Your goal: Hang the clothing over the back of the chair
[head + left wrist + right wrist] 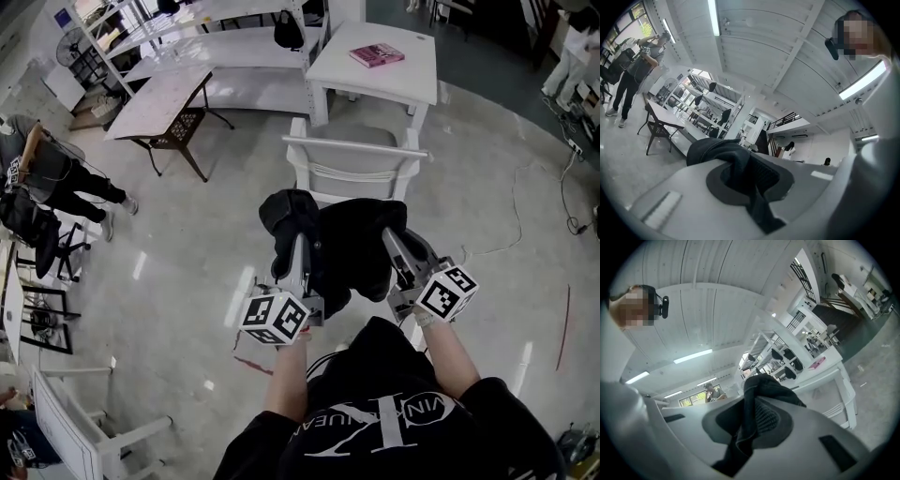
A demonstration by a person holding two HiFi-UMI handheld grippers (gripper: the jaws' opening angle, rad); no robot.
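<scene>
A black garment (342,246) hangs stretched between my two grippers in the head view, just in front of the white chair (354,161), whose top rail (356,146) lies beyond the cloth. My left gripper (292,246) is shut on a bunched edge of the dark clothing (723,154). My right gripper (396,242) is shut on the other edge, a fold of black fabric (757,401) pinched between its pads. Both grippers point level toward the chair. The garment's lower part covers the chair seat from this angle.
A white table (375,64) with a pink book (377,54) stands right behind the chair. A folding table (161,101) is at the left, with long white benches (234,47) beyond. A person (52,178) stands far left. Cables (516,216) trail on the floor at the right.
</scene>
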